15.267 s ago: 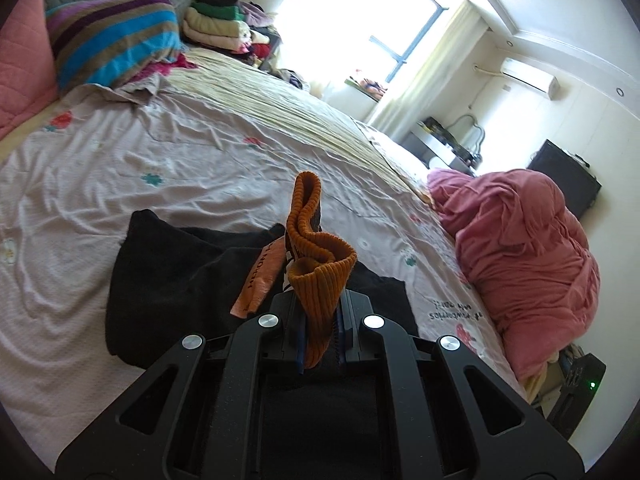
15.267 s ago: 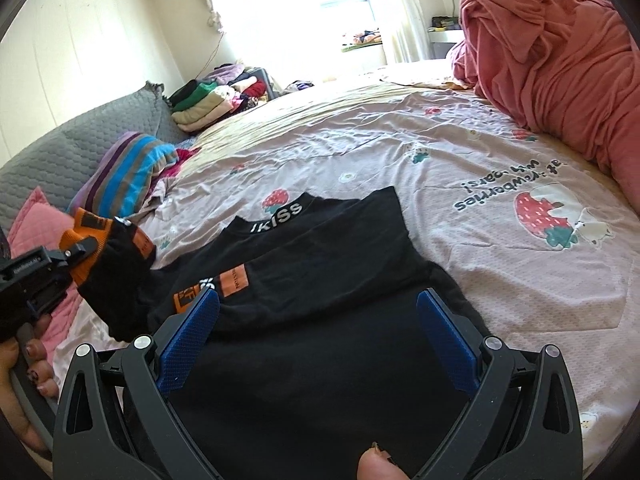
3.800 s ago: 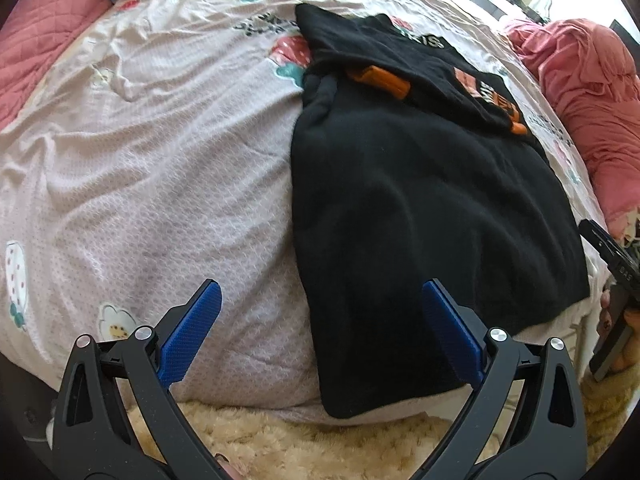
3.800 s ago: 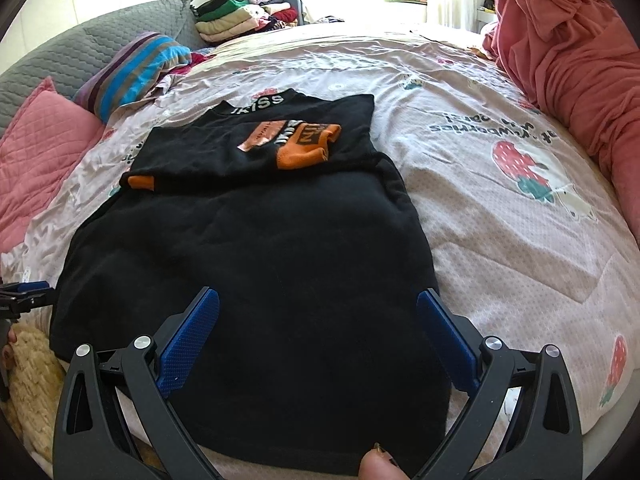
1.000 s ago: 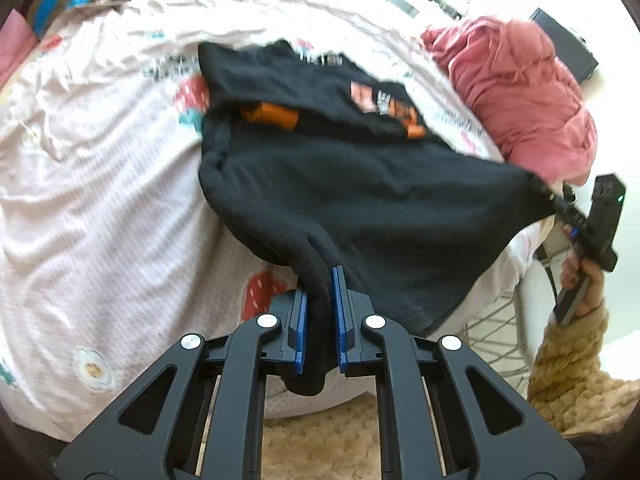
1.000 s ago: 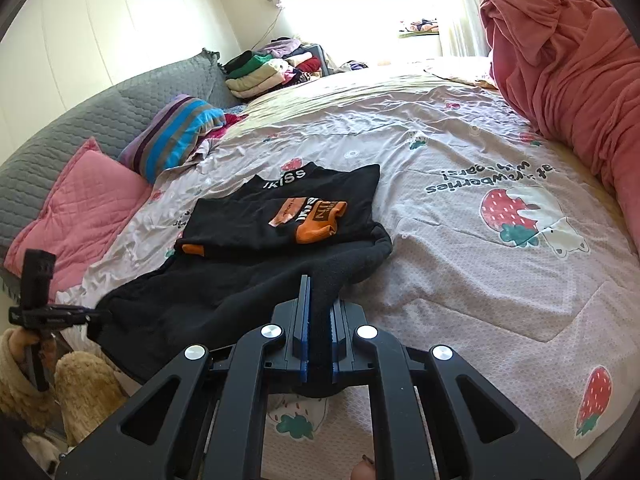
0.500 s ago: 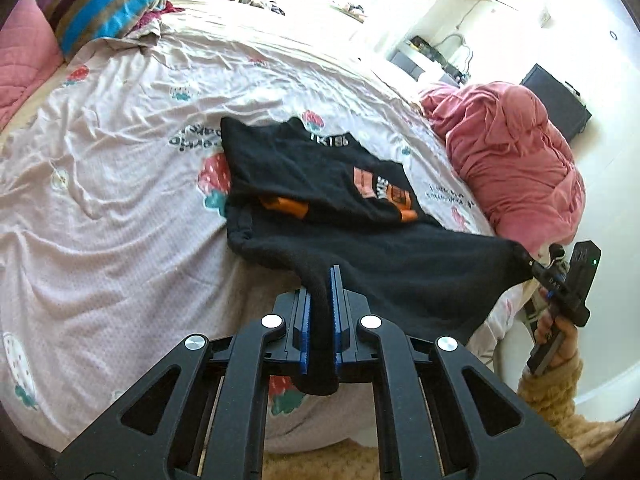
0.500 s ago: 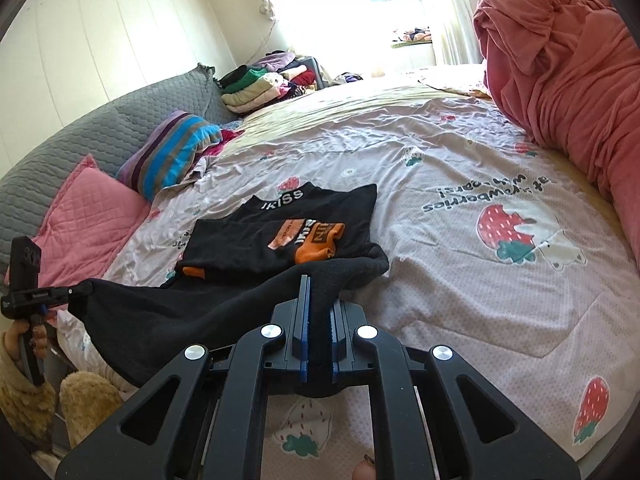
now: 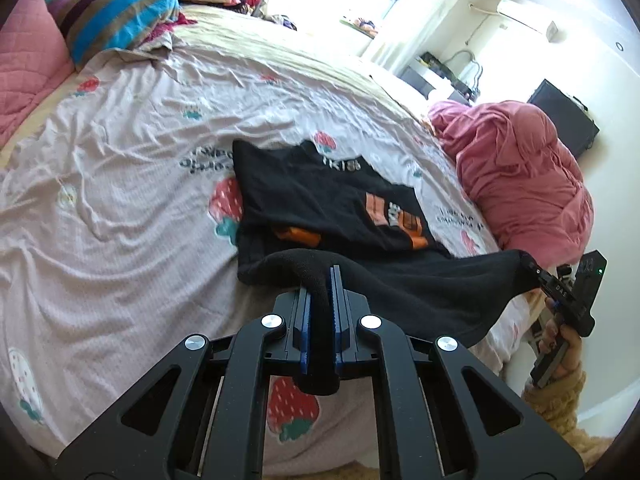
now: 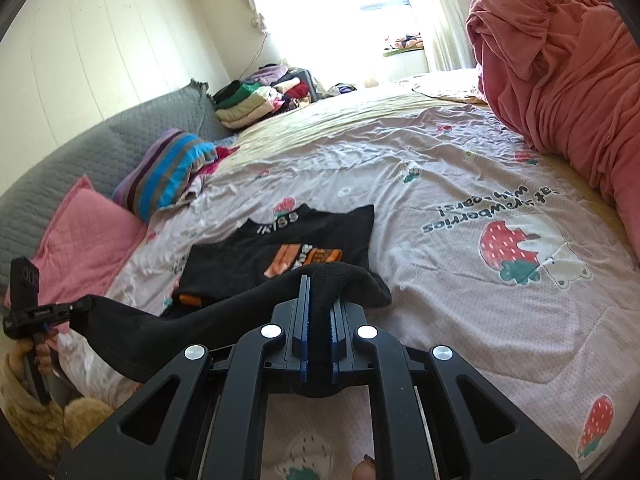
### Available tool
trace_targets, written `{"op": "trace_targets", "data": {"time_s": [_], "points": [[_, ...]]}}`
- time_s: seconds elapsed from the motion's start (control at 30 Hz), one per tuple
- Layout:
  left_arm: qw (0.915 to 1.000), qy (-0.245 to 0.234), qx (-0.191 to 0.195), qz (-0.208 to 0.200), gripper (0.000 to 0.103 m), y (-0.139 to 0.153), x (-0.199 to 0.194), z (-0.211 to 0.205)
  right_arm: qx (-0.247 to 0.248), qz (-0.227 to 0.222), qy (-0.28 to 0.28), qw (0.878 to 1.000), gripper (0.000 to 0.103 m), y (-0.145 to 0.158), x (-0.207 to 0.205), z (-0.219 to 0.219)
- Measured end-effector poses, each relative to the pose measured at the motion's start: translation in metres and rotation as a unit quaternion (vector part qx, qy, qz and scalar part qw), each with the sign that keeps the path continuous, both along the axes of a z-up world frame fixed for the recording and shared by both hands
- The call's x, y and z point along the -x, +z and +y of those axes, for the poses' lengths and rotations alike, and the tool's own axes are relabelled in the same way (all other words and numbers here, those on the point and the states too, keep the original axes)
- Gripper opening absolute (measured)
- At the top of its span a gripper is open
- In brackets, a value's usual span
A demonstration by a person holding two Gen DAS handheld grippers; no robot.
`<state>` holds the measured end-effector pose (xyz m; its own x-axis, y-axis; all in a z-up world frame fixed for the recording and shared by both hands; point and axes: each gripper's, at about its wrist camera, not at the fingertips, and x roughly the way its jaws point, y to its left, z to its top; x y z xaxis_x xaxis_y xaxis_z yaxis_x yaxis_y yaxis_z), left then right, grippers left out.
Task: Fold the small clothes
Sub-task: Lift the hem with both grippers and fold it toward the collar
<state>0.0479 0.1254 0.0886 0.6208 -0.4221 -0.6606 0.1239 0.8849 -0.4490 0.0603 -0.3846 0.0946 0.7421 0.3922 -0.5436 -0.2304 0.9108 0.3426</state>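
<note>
While two grippers, left gripper point(image 9: 319, 280), right gripper point(image 10: 316, 288), clamp one black sweater point(image 9: 400, 292)

We list: black sweater point(image 9: 400, 280), matt, fleecy cloth; bed sheet point(image 9: 120, 200), thin printed cotton, wrinkled; left gripper point(image 9: 320, 312) and right gripper point(image 10: 316, 316), matt black plastic, shiny metal screws; pink quilt point(image 10: 560, 80), soft matt cloth.

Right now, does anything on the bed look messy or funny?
The black top is mid-fold, its bottom edge lifted by the left gripper and right gripper. The one messy thing is the pink blanket, heaped at the bed's edge.
</note>
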Motion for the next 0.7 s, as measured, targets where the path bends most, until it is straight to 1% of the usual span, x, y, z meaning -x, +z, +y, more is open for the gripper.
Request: {"op": "trace_targets", "data": {"time_s": [0.23, 0.43, 0.57, 0.7], "points": [[0.9995, 0.022, 0.012, -0.018, 0.003, 0.012, -0.022, 0.008, -0.018, -0.008, -0.011, 1.0, 0.007, 0.006, -0.022, -0.003], [0.9975, 0.055, 0.028, -0.033, 0.003, 0.016, -0.047, 0.013, -0.016, -0.016, -0.014, 1.0, 0.007, 0.01, -0.042, 0.0], [0.9959, 0.075, 0.031, -0.04, 0.003, 0.014, -0.059, 0.012, -0.011, -0.021, -0.015, 1.0, 0.007, 0.012, -0.056, 0.005], [0.9948, 0.088, 0.017, -0.046, 0.003, 0.012, -0.068, 0.009, -0.011, -0.021, -0.019, 1.0, 0.007, 0.009, -0.072, 0.007]]}}
